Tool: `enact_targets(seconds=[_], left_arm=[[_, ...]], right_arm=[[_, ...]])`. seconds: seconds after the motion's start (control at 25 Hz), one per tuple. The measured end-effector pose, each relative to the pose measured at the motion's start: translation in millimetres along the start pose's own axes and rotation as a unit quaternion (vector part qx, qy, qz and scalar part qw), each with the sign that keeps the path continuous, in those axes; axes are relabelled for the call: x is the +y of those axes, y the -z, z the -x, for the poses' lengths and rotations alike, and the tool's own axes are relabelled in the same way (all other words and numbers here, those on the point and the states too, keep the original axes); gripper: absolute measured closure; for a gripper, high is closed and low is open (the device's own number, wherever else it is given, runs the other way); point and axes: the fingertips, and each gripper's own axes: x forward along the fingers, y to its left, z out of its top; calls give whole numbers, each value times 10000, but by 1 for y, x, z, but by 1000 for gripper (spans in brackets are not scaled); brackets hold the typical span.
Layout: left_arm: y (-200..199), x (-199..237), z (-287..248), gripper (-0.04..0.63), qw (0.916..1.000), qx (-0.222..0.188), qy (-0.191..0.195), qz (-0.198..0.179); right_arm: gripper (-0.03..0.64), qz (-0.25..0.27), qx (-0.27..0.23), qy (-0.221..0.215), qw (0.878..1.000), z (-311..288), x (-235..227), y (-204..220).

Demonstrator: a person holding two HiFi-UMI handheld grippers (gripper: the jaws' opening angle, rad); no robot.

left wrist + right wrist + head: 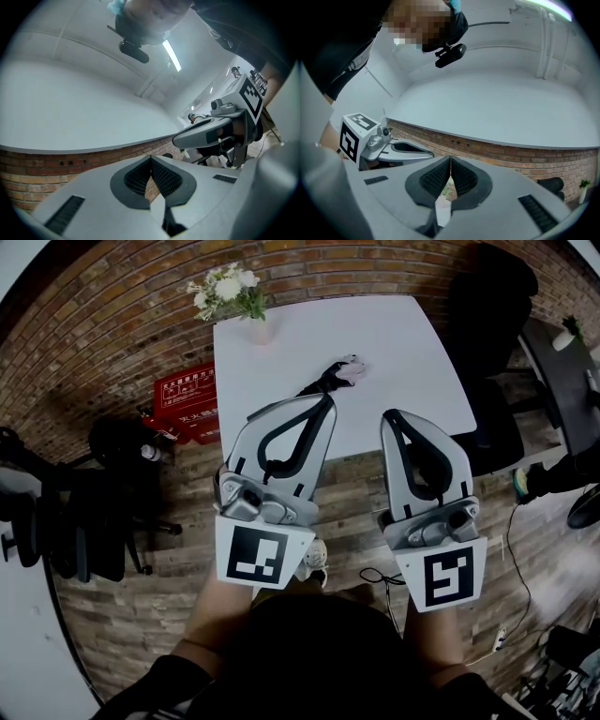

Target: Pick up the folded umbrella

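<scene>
Table (403, 343), white, square, filled upper middle of head view. Grey left gripper (323, 401) and grey right gripper (390, 416) hung at table's near edge, jaws of both pressed together, nothing between them. Red plastic crate (192, 395) sat on floor left of table. On table near that edge lay folded black umbrella (333, 377) with pink end, just past left gripper's tip. White flowers in pale vase (246, 306) stood at table's far left corner.

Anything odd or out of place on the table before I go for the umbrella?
Nothing stands out. The folded umbrella lies flat and closed on the white table, near its front edge. The flower vase stands upright at the far left corner, with nothing spilled. The left gripper and right gripper are both shut and empty.
</scene>
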Motion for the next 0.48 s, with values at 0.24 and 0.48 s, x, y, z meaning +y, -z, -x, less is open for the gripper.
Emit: enact_targets(seconds=[0.24,0.48], left_arm=[[4,8,2,583,10000,22,25,-56],[-4,11,7,583,10000,3,-21,-32]], right_arm=[[586,11,-31,47,10000,-6,2,1],[586,54,-84,54,9999,-3,4,-7]])
